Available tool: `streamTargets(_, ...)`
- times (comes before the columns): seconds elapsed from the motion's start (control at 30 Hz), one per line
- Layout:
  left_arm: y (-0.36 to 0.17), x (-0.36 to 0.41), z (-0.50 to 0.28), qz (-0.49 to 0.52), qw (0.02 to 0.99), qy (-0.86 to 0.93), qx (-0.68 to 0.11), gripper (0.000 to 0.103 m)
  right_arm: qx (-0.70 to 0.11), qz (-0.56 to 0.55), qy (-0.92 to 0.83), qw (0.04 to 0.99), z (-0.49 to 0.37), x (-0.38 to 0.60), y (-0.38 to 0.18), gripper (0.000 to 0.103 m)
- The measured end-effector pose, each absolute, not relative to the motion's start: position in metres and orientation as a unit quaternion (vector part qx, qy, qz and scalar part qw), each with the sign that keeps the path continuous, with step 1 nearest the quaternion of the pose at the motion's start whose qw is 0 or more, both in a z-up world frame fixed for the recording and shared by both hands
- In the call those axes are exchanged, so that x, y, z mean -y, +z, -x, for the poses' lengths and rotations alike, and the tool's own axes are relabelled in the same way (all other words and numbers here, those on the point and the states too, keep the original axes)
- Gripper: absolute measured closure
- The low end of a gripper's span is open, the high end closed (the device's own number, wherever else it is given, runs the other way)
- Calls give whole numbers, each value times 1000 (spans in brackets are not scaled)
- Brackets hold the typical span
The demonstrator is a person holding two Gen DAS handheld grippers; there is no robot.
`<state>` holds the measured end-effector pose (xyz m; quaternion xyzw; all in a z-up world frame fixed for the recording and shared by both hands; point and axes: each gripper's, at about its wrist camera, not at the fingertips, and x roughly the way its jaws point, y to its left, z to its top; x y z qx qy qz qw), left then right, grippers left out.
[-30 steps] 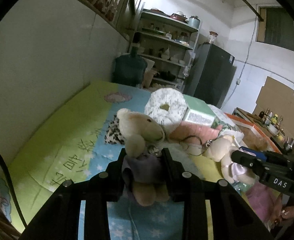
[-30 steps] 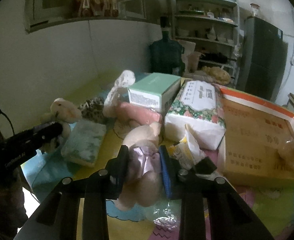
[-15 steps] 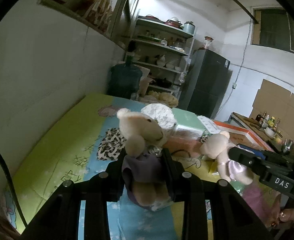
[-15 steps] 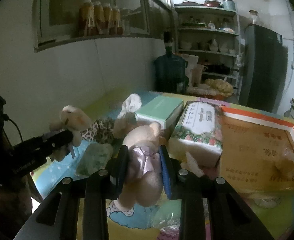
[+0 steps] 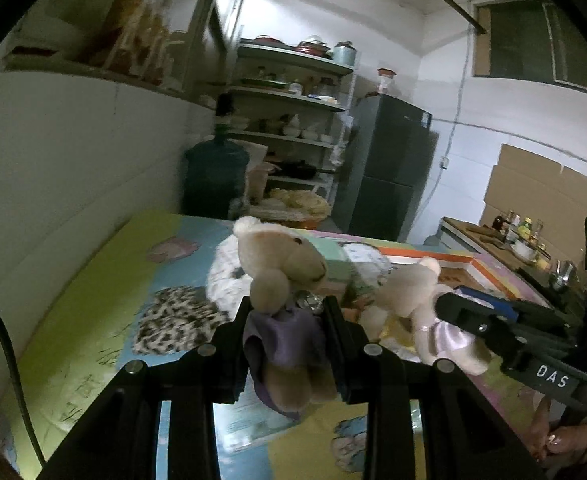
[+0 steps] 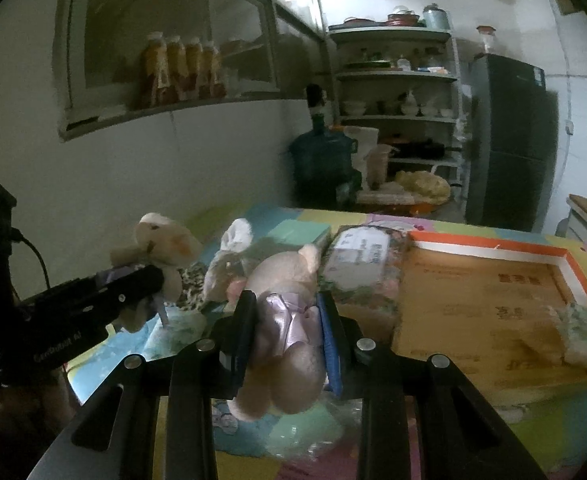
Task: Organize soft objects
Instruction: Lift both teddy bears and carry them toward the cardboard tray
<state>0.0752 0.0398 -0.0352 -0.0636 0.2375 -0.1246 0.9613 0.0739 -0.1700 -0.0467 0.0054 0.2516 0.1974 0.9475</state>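
Note:
My left gripper is shut on a beige teddy bear in a purple dress, pinched at the waist and held above the table. In the right wrist view that left gripper and its purple-dress bear hang at the left. A paler teddy bear in a shiny pink dress sits upright between the pads of my right gripper, which is shut on its body. From the left wrist view the right gripper carries the pink-dress bear close beside mine.
An orange-rimmed cardboard box lid lies on the right of the colourful table mat. A tissue pack, a green box, a white fluffy item and a leopard-print cloth lie below. A wall stands at the left.
Both grippers have risen with their bears, and the things on the table now sit lower in view. The two bears have come closer together. Neither grip has changed.

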Motion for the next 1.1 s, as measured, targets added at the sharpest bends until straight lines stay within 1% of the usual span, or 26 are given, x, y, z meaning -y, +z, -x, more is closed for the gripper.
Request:
streamTargets(0.63,-20,57,-91,34,946,-216,-240,69,-227,-47,137,963,-67,246,-35,71)
streamTargets(1.1,-20,114,-104,17,937,-238,-255,69,-219,-75,97,968,-69,302,-34,71)
